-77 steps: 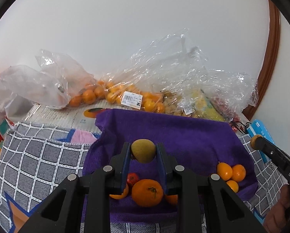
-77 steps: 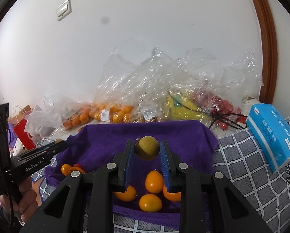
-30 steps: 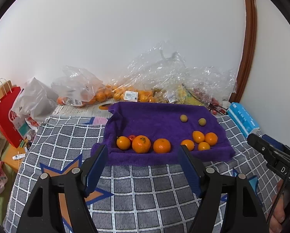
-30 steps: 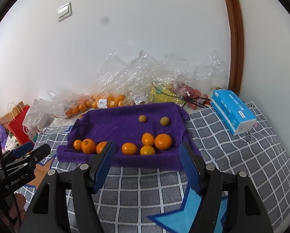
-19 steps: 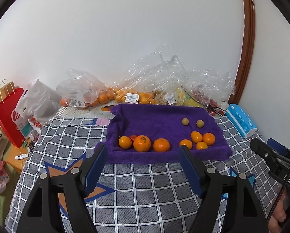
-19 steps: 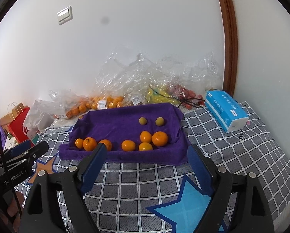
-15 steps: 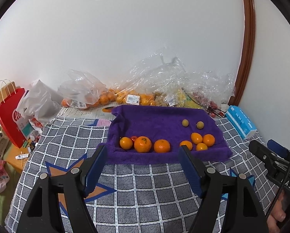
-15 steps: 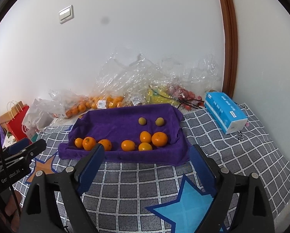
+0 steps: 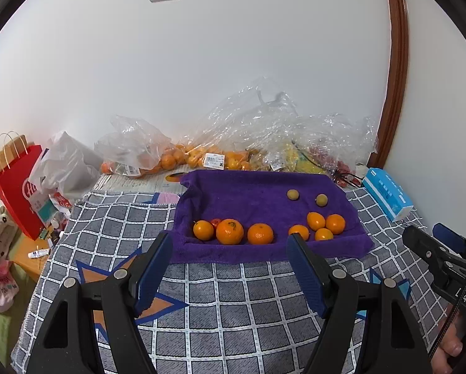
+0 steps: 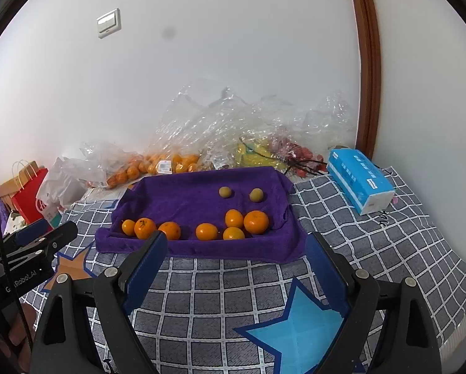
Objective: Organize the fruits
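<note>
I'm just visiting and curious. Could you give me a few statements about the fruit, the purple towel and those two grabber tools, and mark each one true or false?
1. Two small yellow-green fruits lie on the purple towel, behind the oranges. True.
2. The left gripper holds an orange between its fingers. False: its fingers stand apart with nothing between them.
3. A blue tissue pack lies to the right of the towel. True.
4. The right gripper is shut. False: its jaws have just been opening and stand wide, with nothing between them.
5. The oranges on the towel are still in a plastic bag. False: they lie loose on the towel; the plastic bags sit behind it, by the wall.
</note>
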`<state>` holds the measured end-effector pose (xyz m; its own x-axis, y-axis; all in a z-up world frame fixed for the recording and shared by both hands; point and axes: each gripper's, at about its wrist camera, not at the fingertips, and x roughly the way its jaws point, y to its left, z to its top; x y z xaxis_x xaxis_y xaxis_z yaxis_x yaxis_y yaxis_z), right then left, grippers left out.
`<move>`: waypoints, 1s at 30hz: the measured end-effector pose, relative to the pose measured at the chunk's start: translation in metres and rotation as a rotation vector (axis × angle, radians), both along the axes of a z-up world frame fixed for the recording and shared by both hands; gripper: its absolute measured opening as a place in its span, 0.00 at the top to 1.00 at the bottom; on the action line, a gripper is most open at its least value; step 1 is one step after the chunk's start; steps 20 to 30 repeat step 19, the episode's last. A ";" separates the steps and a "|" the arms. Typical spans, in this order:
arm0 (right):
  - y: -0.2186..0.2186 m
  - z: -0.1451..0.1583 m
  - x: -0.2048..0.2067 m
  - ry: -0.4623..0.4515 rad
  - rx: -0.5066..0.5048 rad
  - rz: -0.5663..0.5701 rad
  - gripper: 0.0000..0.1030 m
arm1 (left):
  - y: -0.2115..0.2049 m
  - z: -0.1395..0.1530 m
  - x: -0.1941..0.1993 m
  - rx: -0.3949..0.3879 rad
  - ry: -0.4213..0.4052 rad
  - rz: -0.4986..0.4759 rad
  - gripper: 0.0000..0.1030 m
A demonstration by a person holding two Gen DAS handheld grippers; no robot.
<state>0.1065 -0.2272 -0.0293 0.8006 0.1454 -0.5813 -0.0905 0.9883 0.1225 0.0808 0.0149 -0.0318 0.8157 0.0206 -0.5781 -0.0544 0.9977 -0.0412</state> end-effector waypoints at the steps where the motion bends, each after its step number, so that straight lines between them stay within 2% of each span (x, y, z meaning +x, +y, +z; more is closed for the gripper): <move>1: 0.000 0.000 0.000 0.002 0.001 0.000 0.13 | 0.000 0.000 0.000 -0.001 -0.001 0.000 0.28; 30: 0.001 -0.001 0.000 0.006 -0.008 -0.003 0.13 | 0.000 0.001 -0.002 -0.008 -0.006 -0.001 0.27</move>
